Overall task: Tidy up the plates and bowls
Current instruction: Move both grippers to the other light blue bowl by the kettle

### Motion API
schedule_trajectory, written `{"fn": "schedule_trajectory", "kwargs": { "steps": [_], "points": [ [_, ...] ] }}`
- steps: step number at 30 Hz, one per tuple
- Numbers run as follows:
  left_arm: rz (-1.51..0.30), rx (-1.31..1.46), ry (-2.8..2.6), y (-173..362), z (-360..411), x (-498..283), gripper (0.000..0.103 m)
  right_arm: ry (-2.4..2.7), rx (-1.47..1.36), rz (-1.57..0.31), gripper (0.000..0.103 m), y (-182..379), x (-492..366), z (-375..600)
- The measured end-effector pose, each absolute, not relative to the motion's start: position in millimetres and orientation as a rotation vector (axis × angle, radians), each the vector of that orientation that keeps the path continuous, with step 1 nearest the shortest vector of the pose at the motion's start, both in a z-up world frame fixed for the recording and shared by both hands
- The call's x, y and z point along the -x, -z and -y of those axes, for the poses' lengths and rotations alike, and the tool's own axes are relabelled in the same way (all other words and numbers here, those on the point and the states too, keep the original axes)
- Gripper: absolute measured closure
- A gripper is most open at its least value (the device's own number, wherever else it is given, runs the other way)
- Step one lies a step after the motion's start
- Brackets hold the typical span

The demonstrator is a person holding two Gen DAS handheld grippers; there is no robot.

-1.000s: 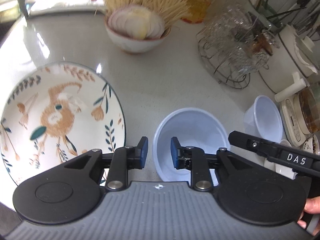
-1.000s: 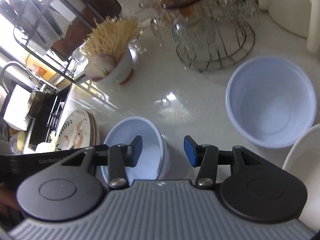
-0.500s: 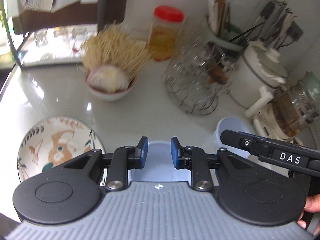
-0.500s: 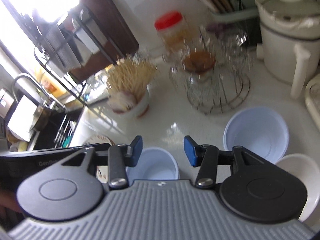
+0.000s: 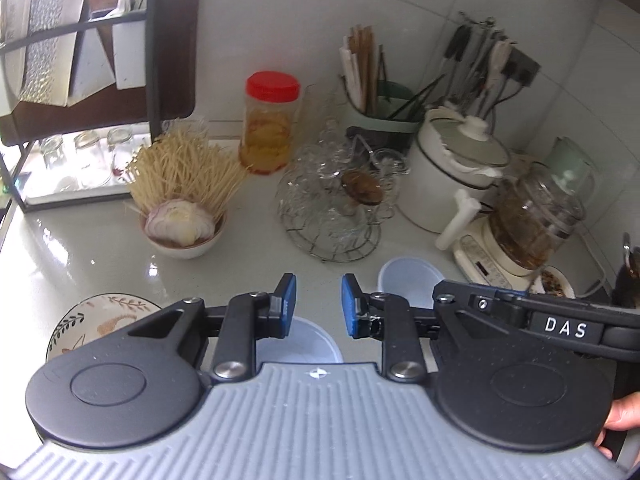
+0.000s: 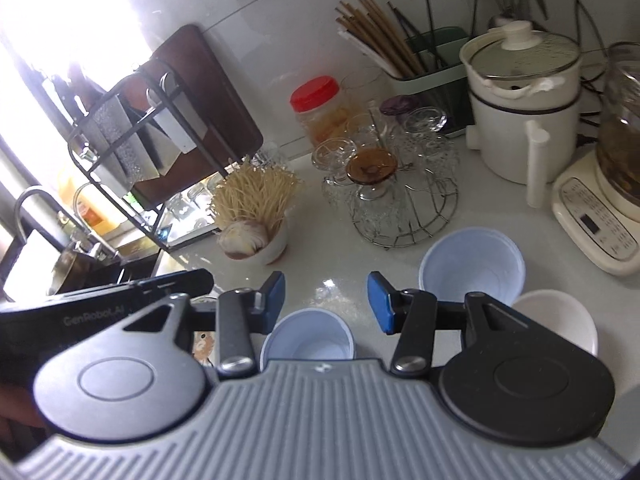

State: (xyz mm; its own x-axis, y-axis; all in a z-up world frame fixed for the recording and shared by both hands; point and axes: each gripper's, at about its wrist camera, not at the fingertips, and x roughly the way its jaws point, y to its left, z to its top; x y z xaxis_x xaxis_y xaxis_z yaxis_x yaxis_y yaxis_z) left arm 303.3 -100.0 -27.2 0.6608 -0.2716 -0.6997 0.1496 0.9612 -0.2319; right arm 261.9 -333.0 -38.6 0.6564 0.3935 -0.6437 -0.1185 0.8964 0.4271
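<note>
My left gripper [image 5: 316, 302] is open and empty, held above a pale blue bowl [image 5: 298, 340] on the white counter. A patterned plate [image 5: 100, 320] lies to its left, partly hidden by the gripper body. A second pale blue bowl [image 5: 408, 282] stands to the right. My right gripper [image 6: 326, 300] is open and empty above the near blue bowl [image 6: 308, 338]. The second blue bowl [image 6: 472, 274] and a white bowl [image 6: 556, 316] sit to its right. The plate [image 6: 204, 342] barely shows at its left.
At the back stand a bowl of noodles and onion [image 5: 184, 216], a red-lidded jar [image 5: 270, 120], a wire rack of glasses [image 5: 332, 208], a white pot [image 5: 452, 172], a blender [image 5: 528, 224], a utensil holder [image 6: 424, 64] and a black rack [image 6: 132, 132]. A sink [image 6: 60, 256] lies left.
Both grippers have risen and pulled back from the counter, so bowls and plate look smaller and lower. Both stay open and empty.
</note>
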Motion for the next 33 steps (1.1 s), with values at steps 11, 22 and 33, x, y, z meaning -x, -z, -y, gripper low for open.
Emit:
{"fn": "schedule_trajectory", "kwargs": {
  "steps": [11,22,33],
  "points": [
    [-0.779,0.178,0.326,15,78,-271,0.074,-0.225,-0.358,-0.710,0.054,13,-211,307],
    [-0.764,0.168,0.419,11,52,-223,0.074,-0.160,-0.354,-0.684,0.054,-1,-154,276],
    [-0.800,0.140,0.506,17,38,-192,0.074,-0.066,-0.362,-0.681,0.054,5,-110,259]
  ]
}}
